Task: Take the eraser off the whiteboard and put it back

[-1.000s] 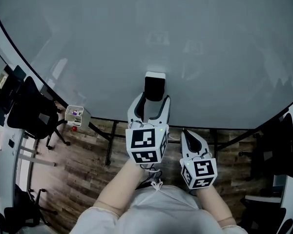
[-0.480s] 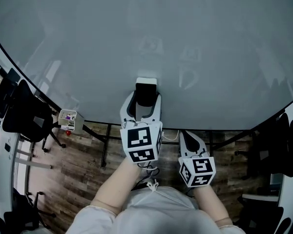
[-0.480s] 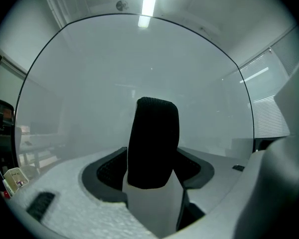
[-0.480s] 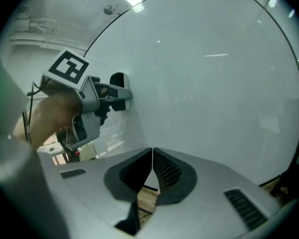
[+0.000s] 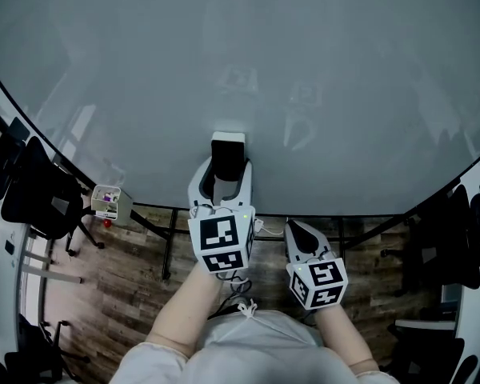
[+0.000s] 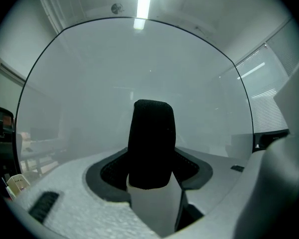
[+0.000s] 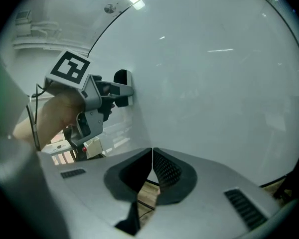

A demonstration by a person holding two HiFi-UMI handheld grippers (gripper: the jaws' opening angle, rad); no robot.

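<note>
Eraser (image 5: 228, 154): black body, white end, sitting flat against the whiteboard (image 5: 320, 70) near its lower edge, upright

Left gripper (image 5: 229, 168) points level at the board, one jaw on each side of the eraser. Jaws have just been closing, eraser between them. Fingers are spread wide; in the left gripper view the textured pads (image 6: 108, 172) flank the black body just beside its sides, and no clear squeeze shows

Right gripper (image 5: 296, 229) hangs lower and to the right, short of the board, tilted slightly down. Its fingers are pressed together, nothing between them. The right gripper view looks across at the left gripper on the eraser

Below the board: wooden floor (image 5: 136, 270). Small white box (image 5: 108, 203) at left, black chair (image 5: 36, 190) beside it
</note>
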